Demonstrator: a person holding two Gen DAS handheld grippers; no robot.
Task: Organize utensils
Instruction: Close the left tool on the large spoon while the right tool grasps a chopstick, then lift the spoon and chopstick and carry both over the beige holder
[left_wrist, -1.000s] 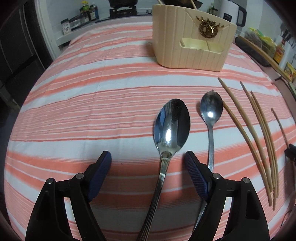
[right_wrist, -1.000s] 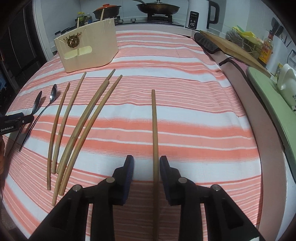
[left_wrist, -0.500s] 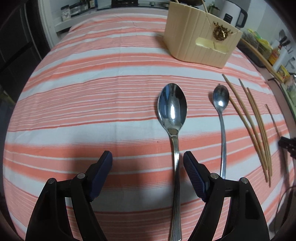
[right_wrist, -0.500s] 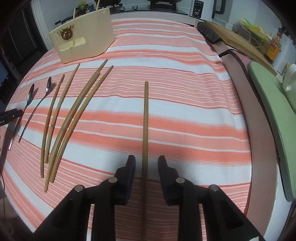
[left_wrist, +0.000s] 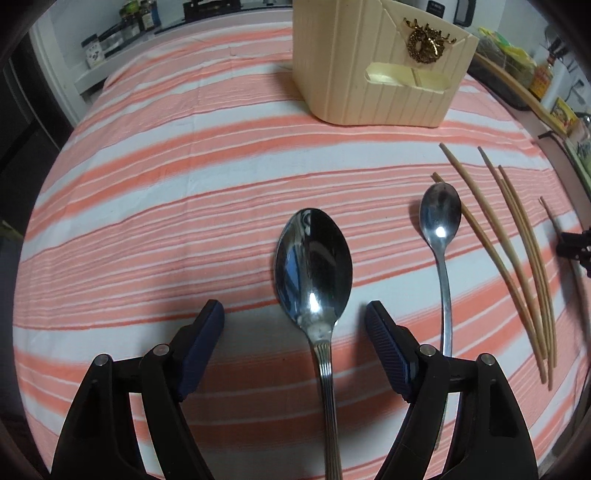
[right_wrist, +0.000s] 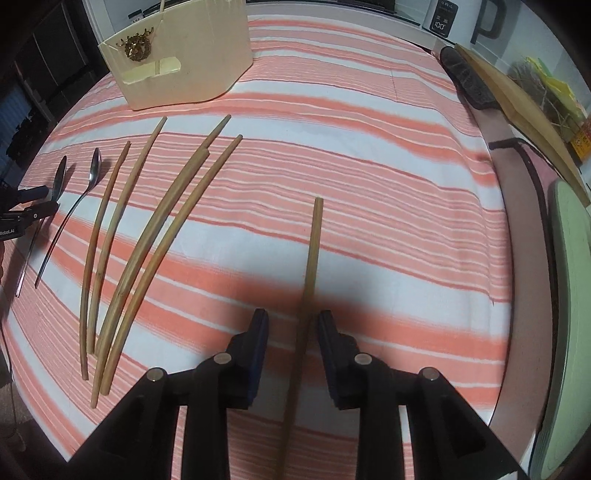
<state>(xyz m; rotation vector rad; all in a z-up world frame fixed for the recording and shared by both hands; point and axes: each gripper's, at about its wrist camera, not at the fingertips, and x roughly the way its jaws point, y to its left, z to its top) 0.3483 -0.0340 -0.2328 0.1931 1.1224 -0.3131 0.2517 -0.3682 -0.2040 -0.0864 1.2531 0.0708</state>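
Since the earlier frame, the left claw (left_wrist: 294, 322) has shifted so the large spoon (left_wrist: 313, 266) lies between its spread, non-touching jaws on the striped table (left_wrist: 166, 206). Only the right view shows the lone chopstick (right_wrist: 312, 251) between the right claw (right_wrist: 293, 330), narrowly apart, unpinched. Both claws point steeply down; the holder (left_wrist: 373, 62) stands near the far edge.

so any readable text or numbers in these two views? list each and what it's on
"RobotAI", first letters cut off by the frame edge: on the left gripper body, at the left edge of the right wrist view.
"100", roughly, blurred: on the white kettle display.
Small characters above that number: too blurred to read.
Bottle label at the right edge: too small to read.
Jars on the shelf: labels unreadable.
Utensil holder: gold emblem only, no text.
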